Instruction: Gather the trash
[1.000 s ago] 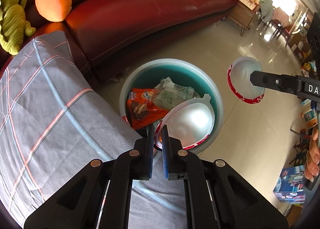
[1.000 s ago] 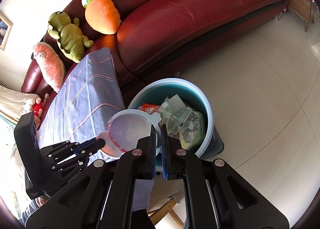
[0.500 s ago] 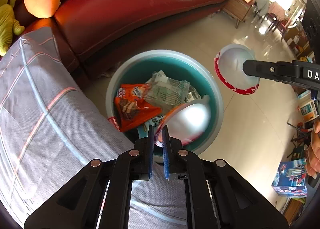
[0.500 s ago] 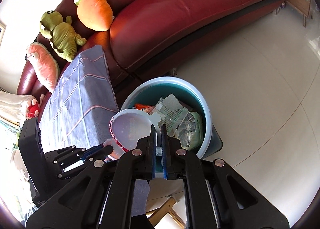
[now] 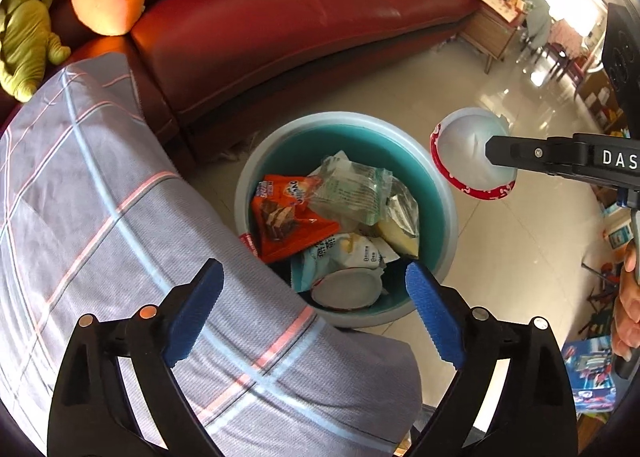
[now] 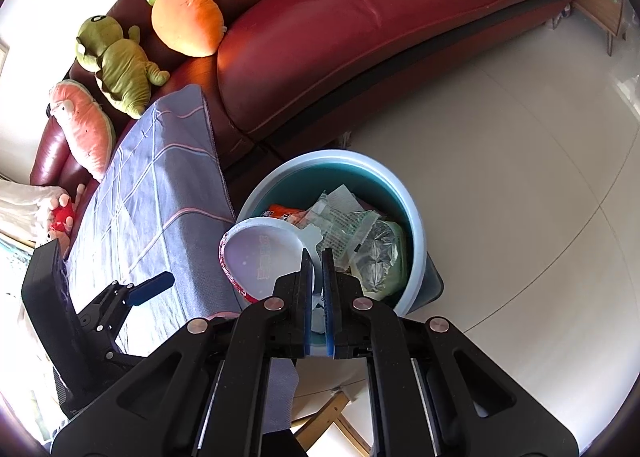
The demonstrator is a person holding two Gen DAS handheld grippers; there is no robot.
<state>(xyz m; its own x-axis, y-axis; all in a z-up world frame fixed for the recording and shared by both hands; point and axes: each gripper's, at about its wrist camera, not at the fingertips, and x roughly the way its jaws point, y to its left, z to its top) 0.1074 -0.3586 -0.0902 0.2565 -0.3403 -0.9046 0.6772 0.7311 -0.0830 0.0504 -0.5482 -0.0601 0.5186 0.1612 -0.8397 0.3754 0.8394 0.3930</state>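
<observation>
Two grippers hang above one bin, each with a different job left. Nearest the left gripper [image 5: 314,313], its blue fingers [image 5: 192,313] are swinging wide apart with nothing between them; just past its tips a white bowl [image 5: 346,289] lies inside the teal bin [image 5: 440,193], on the near side, among snack wrappers [image 5: 292,221]. To that gripper's left, close under it, is a checked grey cloth [image 5: 100,217] draped over furniture. The right gripper [image 6: 318,277] is pinched tight on the rim of a second bowl [image 6: 260,257], white with a red patterned edge, which in the right wrist view juts leftward from the tips, partly over the bin's near rim and partly over the cloth. Seen from the left wrist, that same bowl hangs to the right of the bin, over bare floor, so I cannot tell exactly how much of it is above the opening.

That is the risk: if the right jaws let go where the bowl is now, it may catch the bin's rim and tip out onto the cloth or tiles. The grip is only a thin edge pinch, so a quick swing could twist the light bowl loose early. The bin already looks fairly full, and a bowl dropped flat may ride on the wrappers and slide off. Farther off stands the red sofa [image 6: 400,37].
</observation>
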